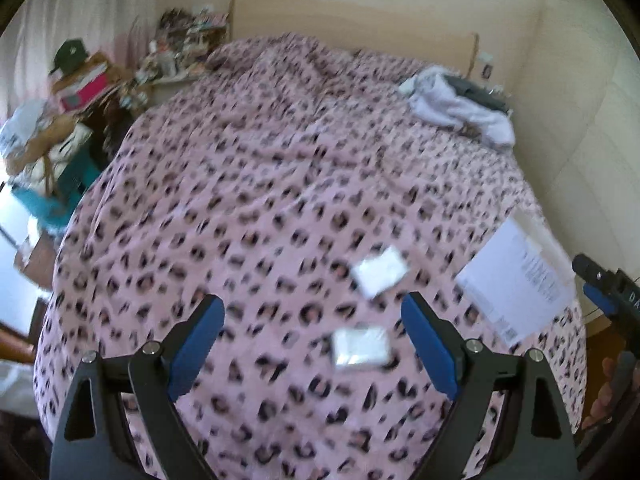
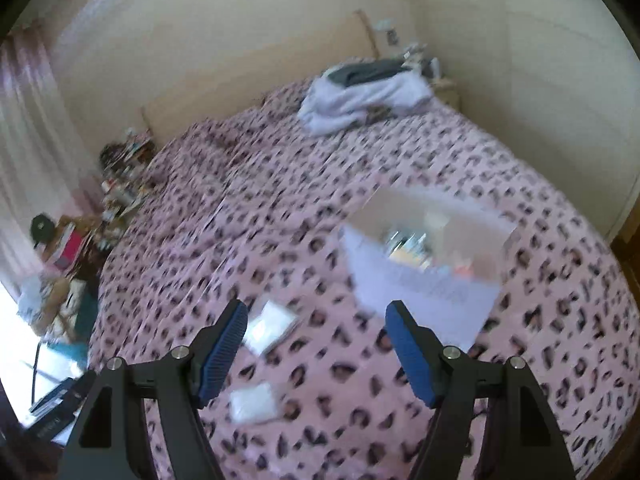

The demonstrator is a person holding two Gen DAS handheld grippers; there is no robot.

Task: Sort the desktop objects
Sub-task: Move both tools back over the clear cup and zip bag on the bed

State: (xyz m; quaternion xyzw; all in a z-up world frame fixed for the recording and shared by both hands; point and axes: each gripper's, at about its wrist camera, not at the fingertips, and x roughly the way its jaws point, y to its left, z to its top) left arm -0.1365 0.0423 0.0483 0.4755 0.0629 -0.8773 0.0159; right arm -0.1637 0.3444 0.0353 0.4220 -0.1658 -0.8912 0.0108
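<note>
Left gripper (image 1: 312, 344): angled down over the leopard-print bedspread (image 1: 260, 184), jaws wide, empty. Right gripper (image 2: 316, 344): likewise tilted down, jaws apart, holding nothing. Two small clear packets (image 1: 362, 347) (image 1: 380, 270) lie on the bedspread, a white open box (image 2: 428, 248) beside them.

Each black claw (image 1: 312, 344) (image 2: 316, 344) carries ribbed blue pads and silver screws.

Leopard-print bedspread (image 1: 280, 152), crumpled white clothing (image 2: 360, 100), black cap (image 1: 70, 54), cluttered nightstand (image 1: 184, 40)

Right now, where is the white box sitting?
The white box sits on the leopard-print bedspread, ahead and right of the right gripper; in the left wrist view it lies at the bed's right edge, right of two small white packets.
</note>
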